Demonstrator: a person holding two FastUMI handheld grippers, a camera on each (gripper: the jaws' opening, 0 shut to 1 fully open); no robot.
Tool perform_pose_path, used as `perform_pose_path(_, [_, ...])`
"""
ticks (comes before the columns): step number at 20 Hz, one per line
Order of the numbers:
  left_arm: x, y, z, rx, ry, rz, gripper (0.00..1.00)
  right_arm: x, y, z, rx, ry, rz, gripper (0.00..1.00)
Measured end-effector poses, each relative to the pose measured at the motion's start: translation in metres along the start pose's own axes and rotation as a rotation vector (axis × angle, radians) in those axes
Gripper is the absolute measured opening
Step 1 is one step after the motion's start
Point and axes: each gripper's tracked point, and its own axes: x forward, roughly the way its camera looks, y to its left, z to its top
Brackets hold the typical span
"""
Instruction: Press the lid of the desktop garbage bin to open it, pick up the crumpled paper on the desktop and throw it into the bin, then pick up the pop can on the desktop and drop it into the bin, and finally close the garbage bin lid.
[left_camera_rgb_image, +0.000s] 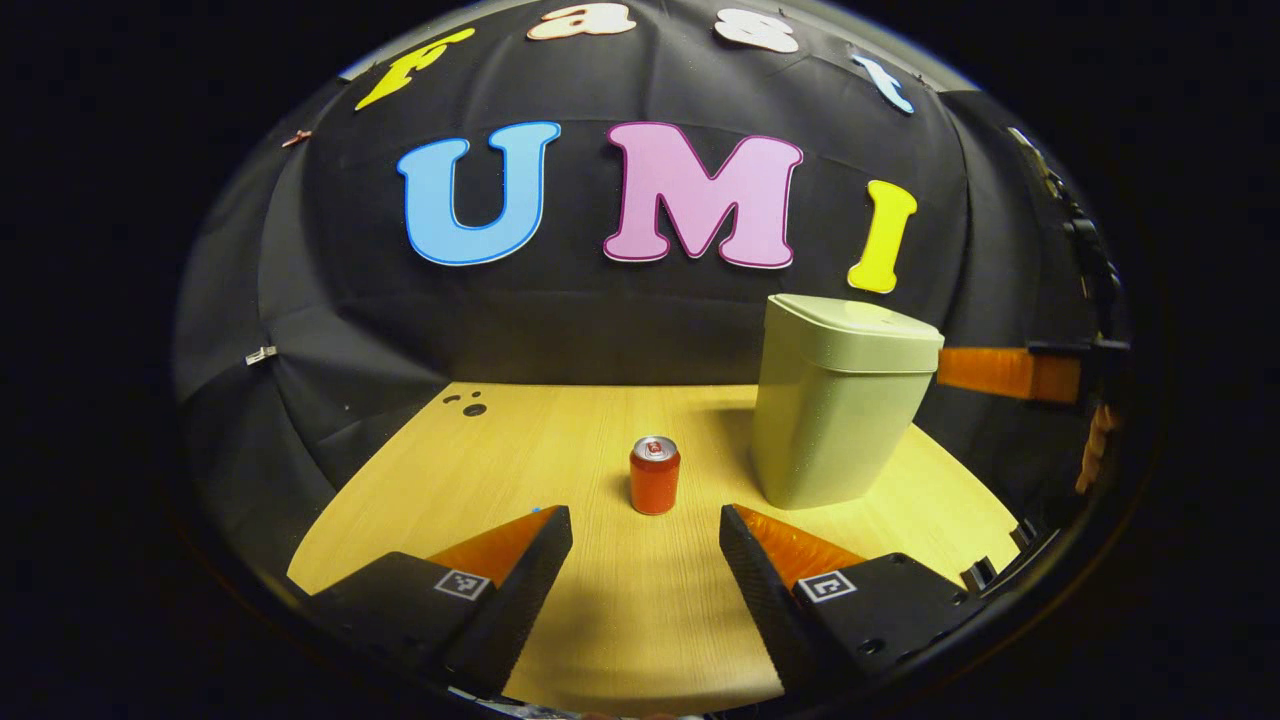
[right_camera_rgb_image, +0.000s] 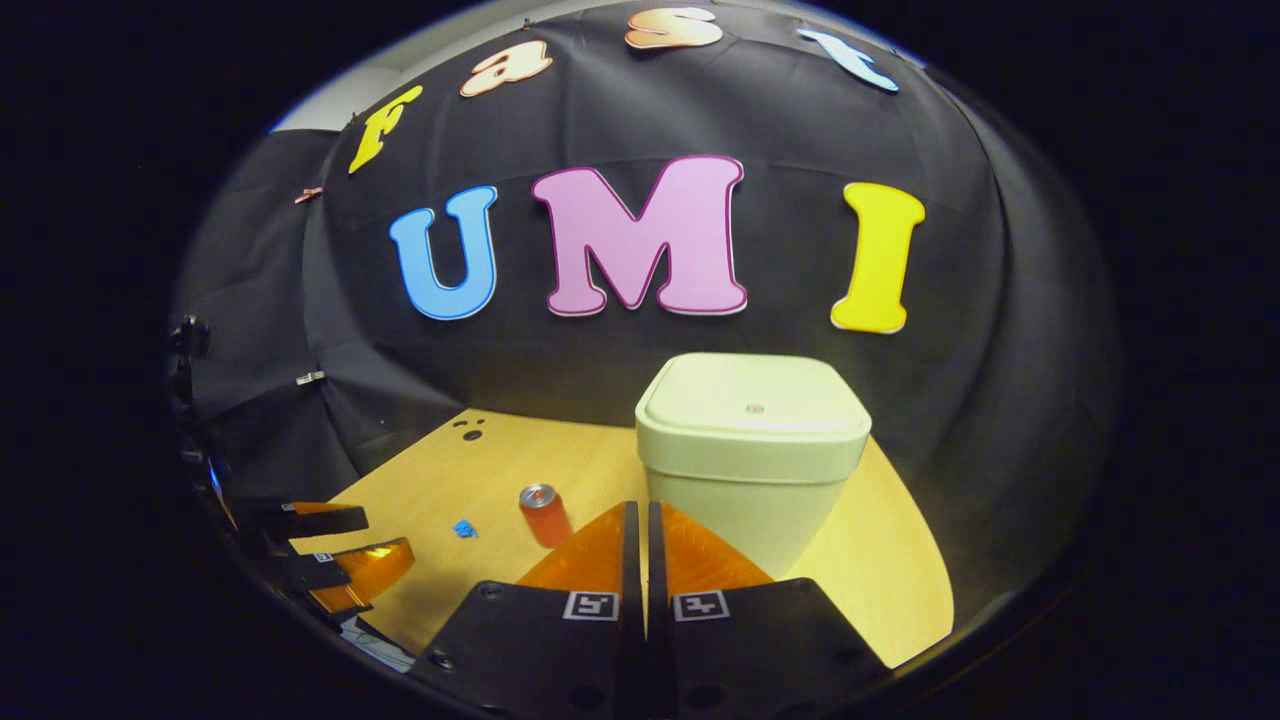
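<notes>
Hovering wide open, left gripper faces upright pop can; right gripper closed, empty, before lidded bin.

Bench is showing pale wood grain, smooth, slightly satin. Garbage bin is looking like matt plastic, lid smooth with a soft sheen. Pop can is reading as metal (glossy painted body, bare shiny top). Booth wall is hanging as matt black cloth, creased. Small blue scrap is looking crumpled, material unclear.
</notes>
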Motion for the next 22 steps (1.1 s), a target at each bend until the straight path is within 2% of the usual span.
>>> perform_pose_path(5, [0.001, 0.008, -0.004, -0.011, 0.015, 0.03, 0.96, 0.028, -0.021, 0.032, -0.022, -0.03, -0.025, 0.05])
perform_pose_path(11, [-0.002, 0.024, -0.006, -0.032, 0.03, 0.106, 0.96, 0.061, -0.059, 0.066, -0.049, -0.098, -0.091, 0.05])
perform_pose_path(18, [-0.004, 0.021, -0.01, -0.045, 0.051, 0.18, 0.96, 0.1, -0.087, 0.046, -0.061, -0.035, -0.121, 0.05])
perform_pose_path(22, [-0.006, 0.017, -0.015, -0.052, 0.066, 0.234, 0.96, 0.113, -0.087, 0.031, -0.047, 0.0, -0.084, 0.05])
